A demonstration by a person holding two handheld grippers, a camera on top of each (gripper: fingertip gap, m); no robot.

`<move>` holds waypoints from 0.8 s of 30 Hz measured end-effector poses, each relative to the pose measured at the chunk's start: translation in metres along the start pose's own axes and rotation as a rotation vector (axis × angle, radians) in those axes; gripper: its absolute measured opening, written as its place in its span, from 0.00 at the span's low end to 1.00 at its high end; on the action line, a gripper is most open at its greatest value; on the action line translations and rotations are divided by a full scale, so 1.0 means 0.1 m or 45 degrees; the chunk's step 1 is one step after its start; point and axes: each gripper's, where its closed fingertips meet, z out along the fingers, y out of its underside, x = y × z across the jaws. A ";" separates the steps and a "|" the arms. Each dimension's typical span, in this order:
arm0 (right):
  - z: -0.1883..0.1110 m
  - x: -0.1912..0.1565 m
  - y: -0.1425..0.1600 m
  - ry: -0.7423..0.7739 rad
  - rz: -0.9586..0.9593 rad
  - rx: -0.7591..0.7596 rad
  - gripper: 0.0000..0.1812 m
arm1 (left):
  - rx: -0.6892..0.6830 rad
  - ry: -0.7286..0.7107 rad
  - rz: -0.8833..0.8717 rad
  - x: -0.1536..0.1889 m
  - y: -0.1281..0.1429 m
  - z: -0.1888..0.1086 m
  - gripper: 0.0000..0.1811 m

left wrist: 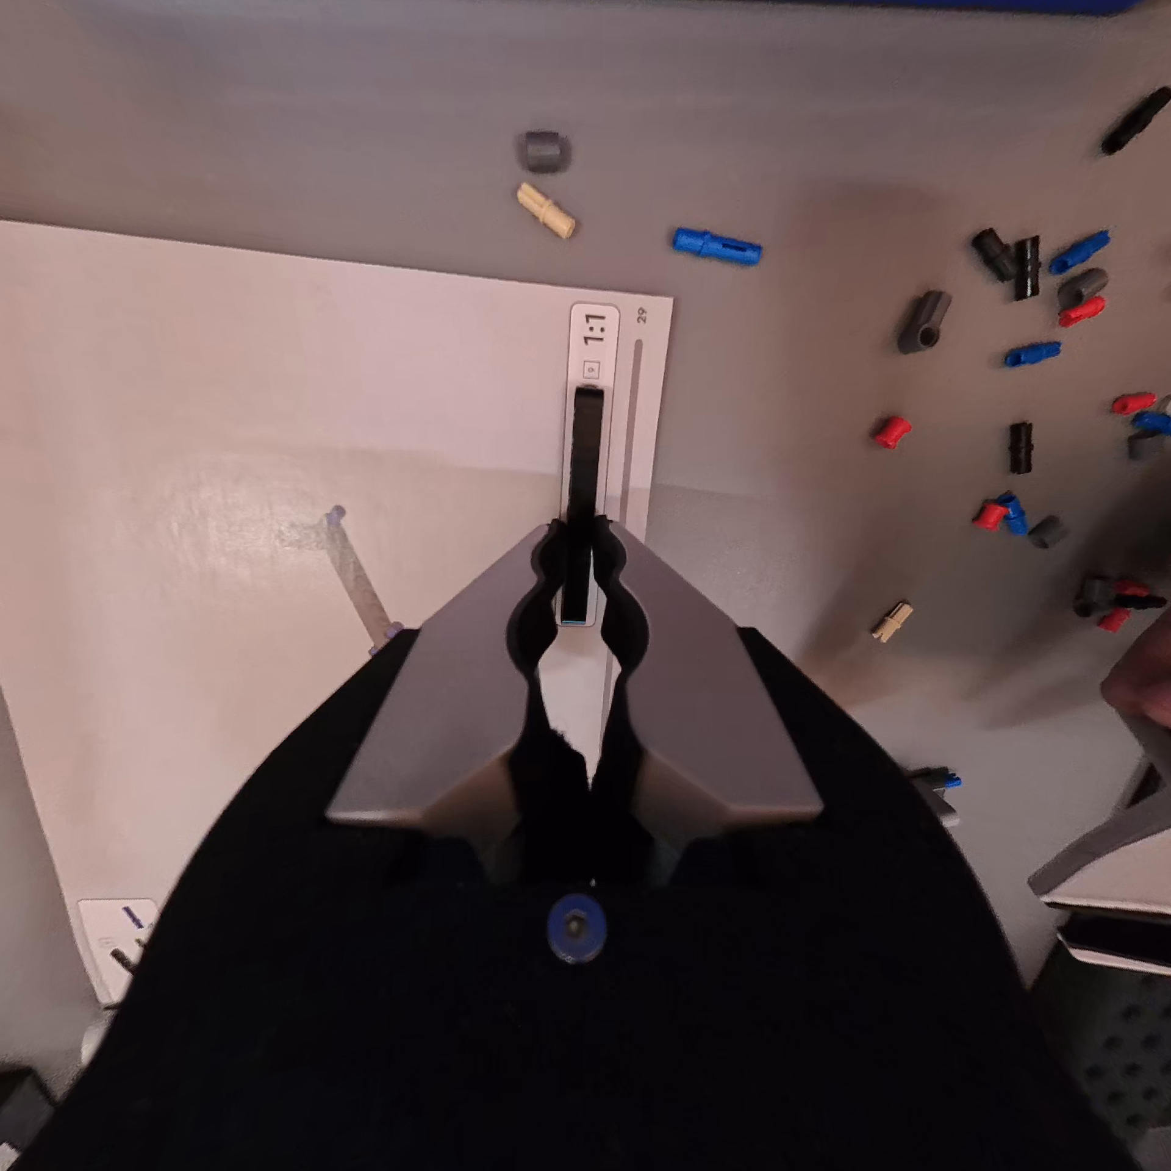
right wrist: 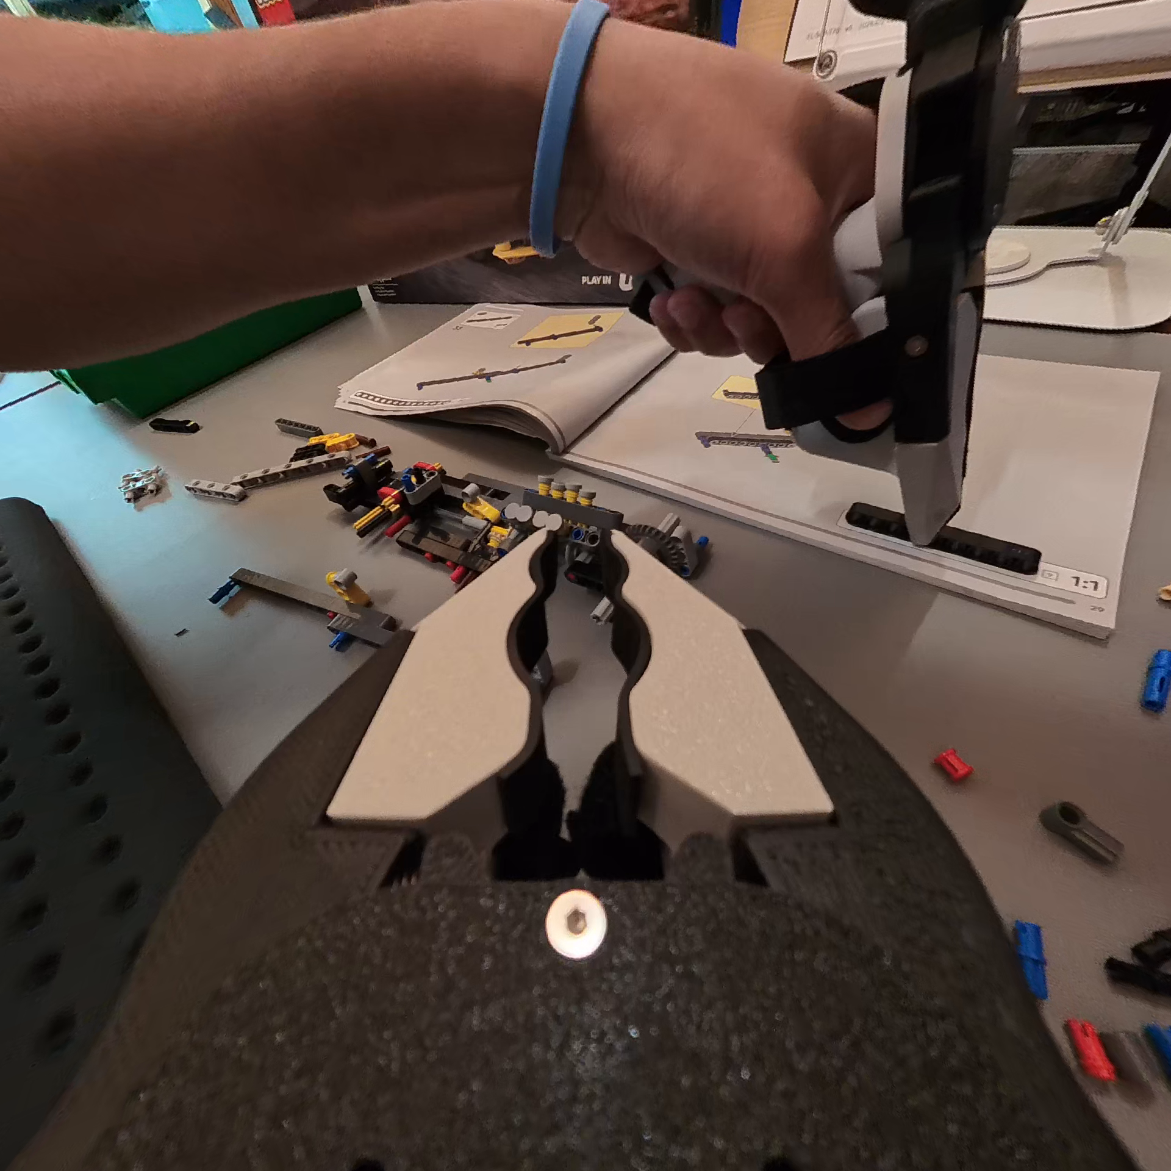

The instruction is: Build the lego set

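My left gripper (left wrist: 578, 529) points down at the open instruction booklet (left wrist: 253, 380) and is shut on a long black beam (left wrist: 586, 456). The beam lies along the printed scale bar at the page's right edge. The right wrist view shows the same gripper (right wrist: 928, 526) held in a person's hand (right wrist: 729, 209), with its tips on the black beam (right wrist: 995, 550) on the booklet (right wrist: 1045, 443). My right gripper (right wrist: 580, 538) is slightly open and empty above the table. It faces a partly built lego assembly (right wrist: 456, 513).
Loose pins lie right of the booklet: a blue one (left wrist: 716, 246), a tan one (left wrist: 545, 210), a grey bush (left wrist: 543, 152), a mixed cluster (left wrist: 1045, 279). A grey beam (right wrist: 304, 595), a green box (right wrist: 209, 355) and a black perforated panel (right wrist: 63, 760) are to the left. Tip to tip, the grippers are about 15 cm apart.
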 end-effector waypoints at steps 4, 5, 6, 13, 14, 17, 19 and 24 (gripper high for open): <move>0.01 -0.01 0.01 -0.002 -0.003 -0.009 0.06 | 0.001 -0.005 0.017 0.00 0.00 0.00 0.04; 0.01 -0.01 0.01 -0.002 -0.005 -0.009 0.06 | 0.000 -0.009 0.024 0.00 0.00 0.00 0.04; 0.01 -0.01 0.02 -0.003 -0.005 -0.011 0.06 | -0.001 -0.010 0.022 0.00 0.00 0.00 0.04; -0.07 0.08 -0.09 0.043 0.022 0.073 0.06 | 0.114 0.070 -0.039 0.20 0.18 -0.33 0.04; -0.11 0.12 -0.12 0.053 0.040 0.102 0.06 | 0.227 0.100 -0.080 0.33 0.28 -0.57 0.03; -0.19 0.20 -0.20 0.067 0.113 0.179 0.06 | 0.403 0.081 -0.175 0.78 0.92 -1.10 0.03; -0.17 0.21 -0.20 0.048 0.148 0.185 0.06 | 0.391 0.061 -0.251 1.14 1.42 -1.12 0.04; -0.07 0.15 -0.10 0.021 0.117 0.097 0.06 | 0.330 -0.010 -0.360 1.84 2.12 -0.70 0.04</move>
